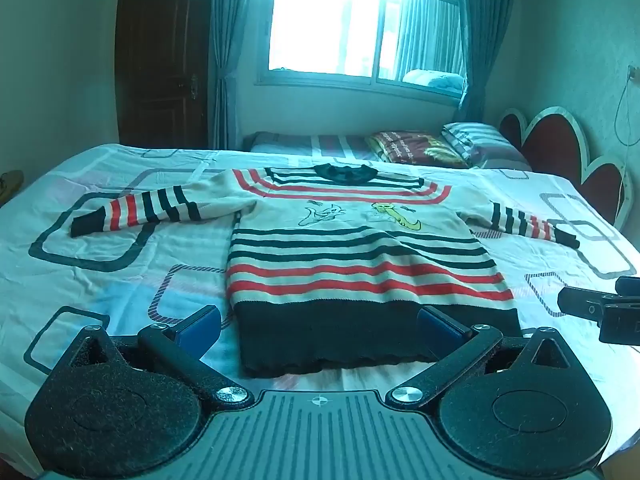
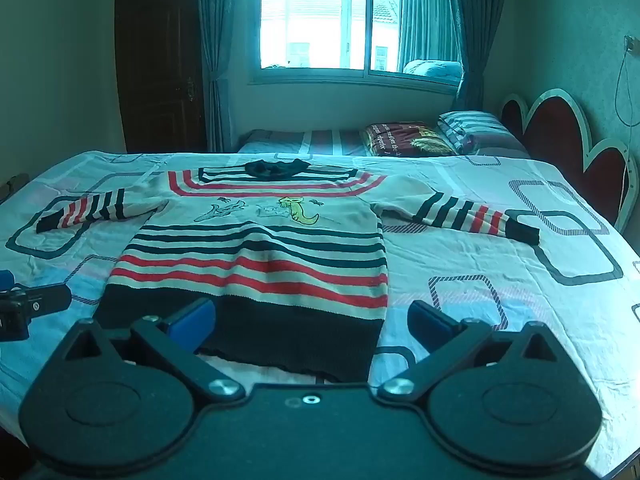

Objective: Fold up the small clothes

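Striped sweater (image 2: 256,248) lies flat, face up, on patterned bedsheet (image 2: 500,264), both sleeves spread outward. Right gripper (image 2: 310,322) above dark hem, blue pads wide apart, nothing between them. Left gripper (image 2: 24,308) at left edge.

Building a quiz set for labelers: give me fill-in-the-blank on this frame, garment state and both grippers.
1. The striped sweater lies flat on the bed sheet with both sleeves spread ____.
2. The sweater's bottom hem band is ____ in colour.
3. The left gripper and right gripper both have jaws ____.
4. Neither gripper holds ____.

Missing: out; dark; open; anything
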